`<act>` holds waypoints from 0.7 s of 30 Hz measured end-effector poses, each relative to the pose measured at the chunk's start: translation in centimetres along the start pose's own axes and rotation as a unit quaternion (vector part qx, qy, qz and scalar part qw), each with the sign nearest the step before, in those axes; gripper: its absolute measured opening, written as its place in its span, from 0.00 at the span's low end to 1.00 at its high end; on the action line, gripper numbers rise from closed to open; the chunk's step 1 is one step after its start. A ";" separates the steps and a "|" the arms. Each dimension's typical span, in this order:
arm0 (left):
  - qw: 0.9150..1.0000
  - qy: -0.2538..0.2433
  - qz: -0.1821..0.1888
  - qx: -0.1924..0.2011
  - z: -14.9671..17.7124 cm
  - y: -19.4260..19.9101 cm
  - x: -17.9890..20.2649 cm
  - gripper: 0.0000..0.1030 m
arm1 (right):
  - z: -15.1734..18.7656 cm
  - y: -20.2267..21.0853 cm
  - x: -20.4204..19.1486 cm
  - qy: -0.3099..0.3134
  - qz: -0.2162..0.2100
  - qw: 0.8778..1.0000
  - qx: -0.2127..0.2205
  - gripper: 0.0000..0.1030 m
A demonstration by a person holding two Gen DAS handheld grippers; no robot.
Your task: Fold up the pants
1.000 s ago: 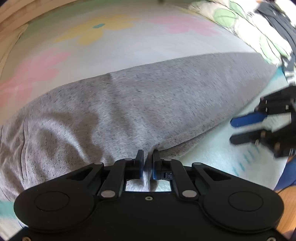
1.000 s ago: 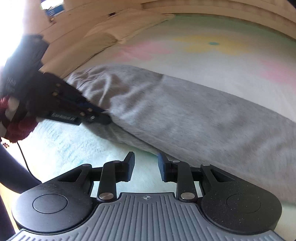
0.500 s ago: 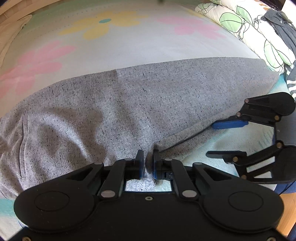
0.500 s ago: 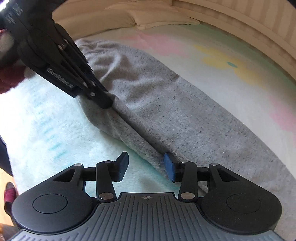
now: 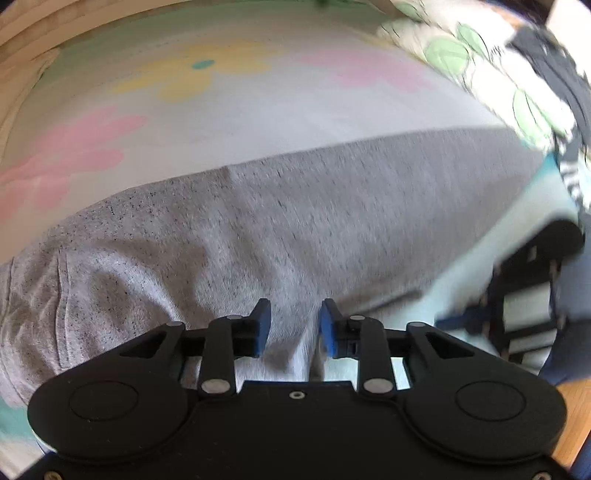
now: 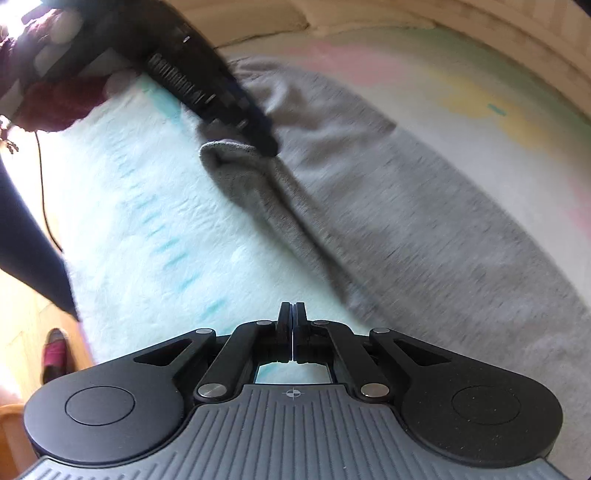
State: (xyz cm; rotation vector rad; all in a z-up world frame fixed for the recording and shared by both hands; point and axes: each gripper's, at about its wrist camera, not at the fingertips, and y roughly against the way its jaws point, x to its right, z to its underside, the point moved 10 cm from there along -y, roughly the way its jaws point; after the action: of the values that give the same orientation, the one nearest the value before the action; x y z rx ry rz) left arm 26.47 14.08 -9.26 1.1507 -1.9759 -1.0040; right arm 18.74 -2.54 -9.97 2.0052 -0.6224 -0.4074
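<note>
The grey speckled pants (image 5: pixel 295 229) lie lengthwise across the flowered bed sheet (image 5: pixel 229 110). My left gripper (image 5: pixel 294 325) is open, its blue pads (image 5: pixel 263 326) spread over the near hem, with grey fabric lying loose between them. In the right wrist view, the left gripper (image 6: pixel 221 99) reaches in from the top left, its tip at a bunched fold of the pants (image 6: pixel 236 166). My right gripper (image 6: pixel 293 317) is shut over the turquoise blanket (image 6: pixel 147 206), just left of the pants' edge, with no cloth seen between its fingers. From the left wrist view the right gripper (image 5: pixel 517 306) is a blur.
A leaf-patterned quilt (image 5: pixel 480 74) and dark clothes (image 5: pixel 554 66) are piled at the far right. A beige pillow (image 6: pixel 258 22) lies at the head. A person's dark red sleeve (image 6: pixel 55 99) and dark trouser leg (image 6: pixel 29 240) stand by the bed's left edge, above wooden floor (image 6: pixel 22 302).
My left gripper opened and let go of the pants' hem. My right gripper closed from open and drew back off the pants' edge onto the blanket. Both views are motion-blurred now.
</note>
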 end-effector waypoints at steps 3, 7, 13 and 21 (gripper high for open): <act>1.000 0.003 0.018 0.019 -0.7 0.6 0.4 0.37 | -1.1 1.8 1.4 -0.065 -0.027 0.997 0.042 0.02; 1.000 0.008 0.000 0.023 -0.8 0.1 0.4 0.50 | -2.9 3.2 6.1 -0.222 -0.048 0.967 0.114 0.03; 0.994 -0.028 -0.026 -0.098 3.9 -4.4 0.7 0.50 | 1.2 -1.0 9.6 -0.288 0.032 0.957 -0.012 0.03; 0.998 -0.002 -0.030 -0.055 2.2 -2.4 0.1 0.50 | 1.8 1.5 12.5 -0.362 0.014 0.931 0.034 0.05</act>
State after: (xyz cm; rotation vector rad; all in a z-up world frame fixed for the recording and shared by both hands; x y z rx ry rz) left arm 25.66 13.83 -12.35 1.1540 -1.8738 -1.1317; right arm 27.56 -11.62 -9.86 1.8777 -1.1214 -1.1470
